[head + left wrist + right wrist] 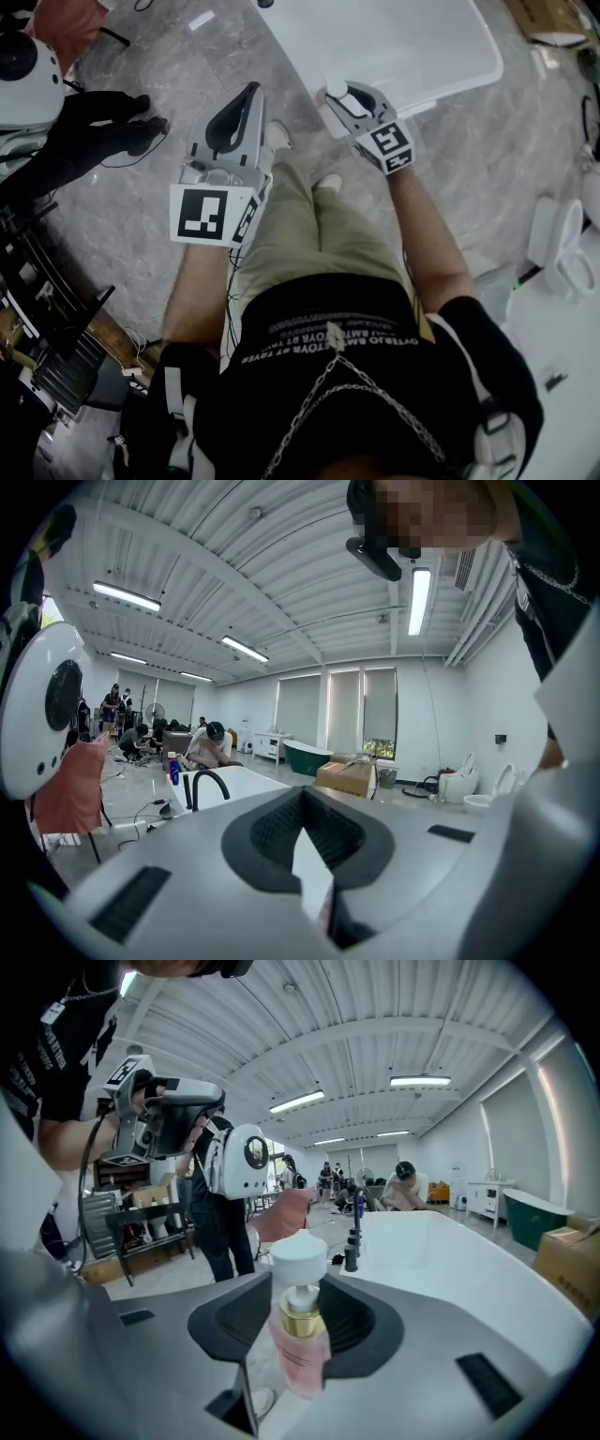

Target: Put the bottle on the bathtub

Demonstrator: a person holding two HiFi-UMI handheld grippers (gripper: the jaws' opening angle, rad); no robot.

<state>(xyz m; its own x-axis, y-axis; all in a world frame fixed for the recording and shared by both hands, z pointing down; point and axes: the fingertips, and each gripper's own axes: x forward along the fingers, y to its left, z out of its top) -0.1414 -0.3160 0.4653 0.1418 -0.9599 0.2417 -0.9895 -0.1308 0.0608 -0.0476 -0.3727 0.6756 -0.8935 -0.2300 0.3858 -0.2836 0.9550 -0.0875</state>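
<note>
- Head view: the person looks down at both grippers. The left gripper (251, 90) hangs over the grey floor (169, 56), jaw tips together, holding nothing. The right gripper (339, 96) reaches the near edge of the white bathtub (483, 67), and the bottle's (336, 91) white cap shows at its tips.
- Left gripper view: the left gripper (305, 834) has its jaws closed and empty.
- Right gripper view: the pink bottle (302, 1354) stands upright between the right gripper's (291, 1299) parted jaws, with a gap at the left pad. The bathtub (450, 1260) lies just behind.
</note>
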